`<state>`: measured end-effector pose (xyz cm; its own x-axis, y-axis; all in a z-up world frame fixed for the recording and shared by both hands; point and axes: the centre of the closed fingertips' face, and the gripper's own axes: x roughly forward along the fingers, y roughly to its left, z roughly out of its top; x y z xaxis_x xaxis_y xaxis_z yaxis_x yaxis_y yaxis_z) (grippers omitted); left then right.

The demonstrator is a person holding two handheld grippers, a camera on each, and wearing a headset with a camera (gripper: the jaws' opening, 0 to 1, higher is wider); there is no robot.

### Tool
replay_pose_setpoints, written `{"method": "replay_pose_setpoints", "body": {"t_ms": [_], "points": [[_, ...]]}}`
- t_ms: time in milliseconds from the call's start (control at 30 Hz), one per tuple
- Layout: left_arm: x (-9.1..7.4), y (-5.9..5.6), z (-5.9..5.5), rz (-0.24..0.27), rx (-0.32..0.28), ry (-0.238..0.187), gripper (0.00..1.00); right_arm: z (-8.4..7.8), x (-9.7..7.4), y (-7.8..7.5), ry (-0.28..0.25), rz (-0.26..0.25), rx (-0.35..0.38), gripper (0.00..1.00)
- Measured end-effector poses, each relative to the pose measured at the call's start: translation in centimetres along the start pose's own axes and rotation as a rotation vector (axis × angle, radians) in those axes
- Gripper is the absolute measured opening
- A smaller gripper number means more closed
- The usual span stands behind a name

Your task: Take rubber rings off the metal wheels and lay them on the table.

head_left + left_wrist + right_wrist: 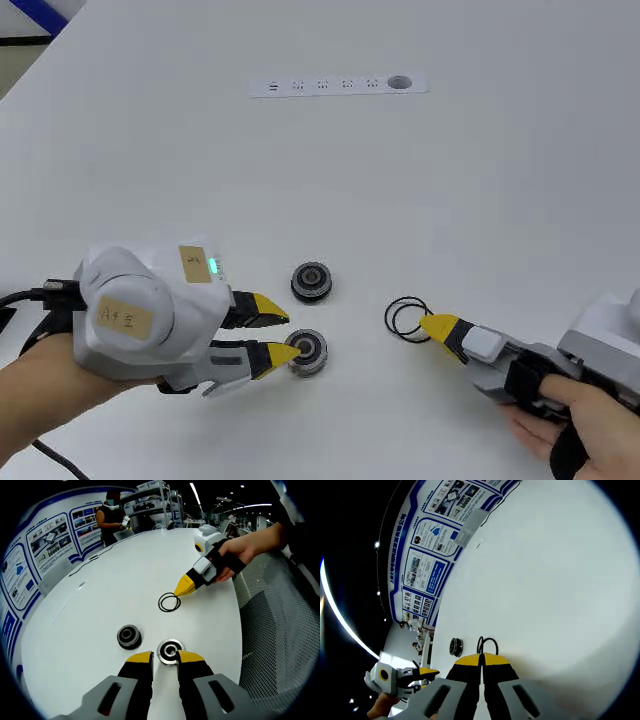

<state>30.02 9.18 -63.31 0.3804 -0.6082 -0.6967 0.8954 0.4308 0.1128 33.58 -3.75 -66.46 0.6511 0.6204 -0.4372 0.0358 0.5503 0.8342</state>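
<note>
A big white table (480, 180) takes up most of the head view. In the two gripper views a long wall of blue and white boards (427, 540) stands behind the table, but the writing on them is too small to read. The left tongs (290, 333) are a fat white thing with black jaws and yellow tips, held in a hand low on the left. On its round back is a yellow sticker (125, 318) with hand writing that looks like "A4" and one more mark I cannot read. A second yellow sticker (193, 263) sits on top, too small to read, next to a small green light (213, 266). These jaws are a little way open and hold nothing. The near wheel (306, 352) sits right at the tips, and the lower tip touches it. The right tongs (435, 326) come in from the low right. Their two yellow tips are pressed tight together and touch the edge of the rubber rings (406, 319). I cannot tell if a ring is pinched between them. A long white power strip (338, 85) lies far up the table, with no words I can read. The far wheel (311, 281) lies flat just past the near wheel and looks dark round its edge, while the near wheel looks shiny. The thin black rubber rings lie flat on the table, one over the other, to the right of the wheels.
</note>
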Motion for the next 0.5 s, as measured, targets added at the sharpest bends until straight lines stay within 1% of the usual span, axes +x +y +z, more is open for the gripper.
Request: {"method": "replay_pose_setpoints", "body": {"t_ms": [200,400,433,500], "points": [[-0.2,-0.2,-0.3,0.001,-0.005,0.002,0.19,0.3,-0.4,-0.3,-0.012,-0.024,-0.018,0.06],[-0.3,-0.1,-0.1,0.007,-0.006,-0.004,0.19,0.8,-0.9,-0.7,-0.023,-0.056,-0.072,0.09],[-0.3,-0.1,0.0,0.008,-0.005,-0.005,0.18,0.8,-1.0,-0.8,-0.023,-0.064,-0.09,0.1],[-0.3,0.1,0.1,0.011,-0.005,-0.007,0.18,0.9,-1.2,-0.8,-0.025,-0.067,-0.102,0.1]]}}
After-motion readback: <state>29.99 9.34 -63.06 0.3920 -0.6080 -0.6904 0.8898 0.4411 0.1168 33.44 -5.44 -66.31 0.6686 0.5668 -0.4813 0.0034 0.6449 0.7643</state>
